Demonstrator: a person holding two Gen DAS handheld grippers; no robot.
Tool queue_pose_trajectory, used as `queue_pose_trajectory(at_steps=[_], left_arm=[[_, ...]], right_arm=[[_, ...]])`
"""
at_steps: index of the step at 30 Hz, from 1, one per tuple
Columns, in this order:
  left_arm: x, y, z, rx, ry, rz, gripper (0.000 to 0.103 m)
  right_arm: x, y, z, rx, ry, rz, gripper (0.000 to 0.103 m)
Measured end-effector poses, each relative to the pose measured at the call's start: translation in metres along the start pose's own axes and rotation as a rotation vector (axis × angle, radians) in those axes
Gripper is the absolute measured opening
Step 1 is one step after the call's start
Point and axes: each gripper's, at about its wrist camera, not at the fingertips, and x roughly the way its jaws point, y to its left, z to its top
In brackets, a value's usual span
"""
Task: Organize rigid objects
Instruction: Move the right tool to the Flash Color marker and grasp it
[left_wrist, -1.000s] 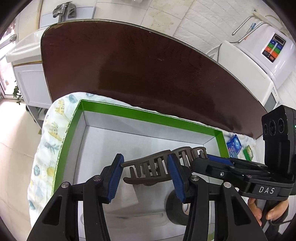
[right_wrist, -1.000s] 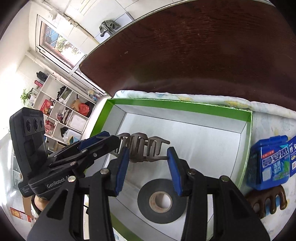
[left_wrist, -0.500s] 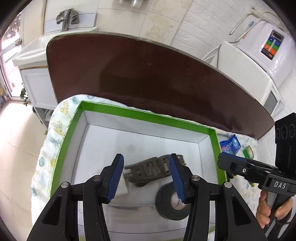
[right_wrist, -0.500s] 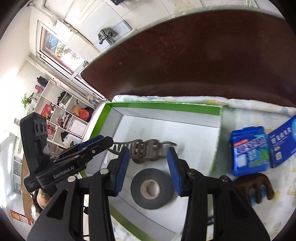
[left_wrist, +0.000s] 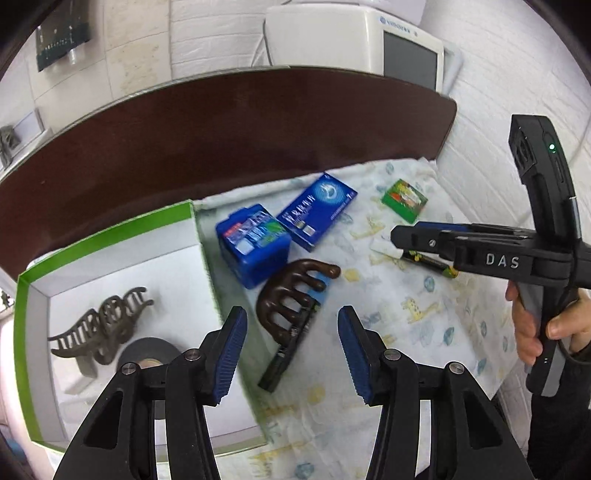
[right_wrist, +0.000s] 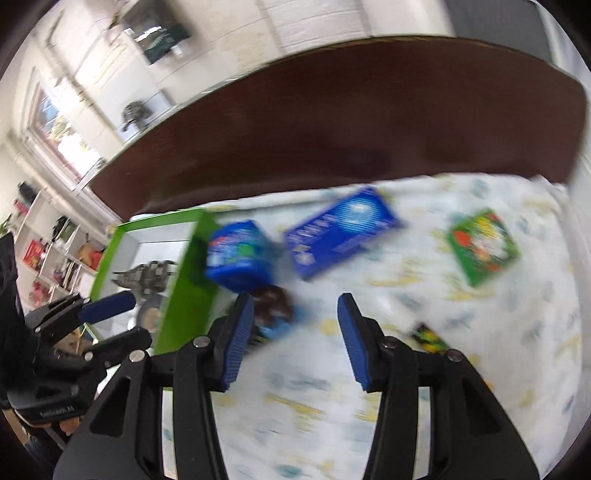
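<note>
A green-rimmed white box (left_wrist: 110, 230) holds a grey hair claw (left_wrist: 99, 325) and a black tape roll (left_wrist: 147, 350). On the patterned cloth to its right lie a dark brown hair claw (left_wrist: 291, 295) on a black comb-like item (left_wrist: 291, 350), a blue tub (left_wrist: 255, 243), a flat blue carton (left_wrist: 317, 210), a green packet (left_wrist: 404, 199) and a small dark stick (left_wrist: 428, 260). My left gripper (left_wrist: 291, 347) is open and empty above the brown claw. My right gripper (right_wrist: 295, 336) is open and empty over the cloth; it also shows in the left wrist view (left_wrist: 399, 236).
The cloth (left_wrist: 424, 332) covers the near part of a dark brown table (left_wrist: 221, 133). A white appliance (left_wrist: 369, 40) stands behind the table by a white brick wall. The right wrist view is motion-blurred; shelves (right_wrist: 48, 251) show at far left.
The grey claw has been let go and now lies in the box. Both grippers have swung right, away from the box, over the cloth and loose items.
</note>
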Motion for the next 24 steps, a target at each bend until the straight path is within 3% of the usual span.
queue_pose_trajectory(at_steps=[7,15,19,24], left_arm=[[0.033,-0.033,-0.008,-0.005,0.076,0.053,0.052],[0.054,-0.021,-0.018,-0.136,0.161,0.103,0.052],[0.058,-0.025,-0.017,-0.096,0.164,0.152,0.052],[0.077,-0.039,-0.014,0.055,0.239,0.243,0.053]], right_arm=[[0.003,-0.033,-0.025,0.018,0.024,0.035,0.048],[0.018,-0.015,-0.029,-0.016,0.048,0.11,0.048],[0.028,-0.007,-0.023,-0.035,0.048,0.098,0.048],[0.029,-0.005,-0.019,-0.039,0.042,0.098,0.048]])
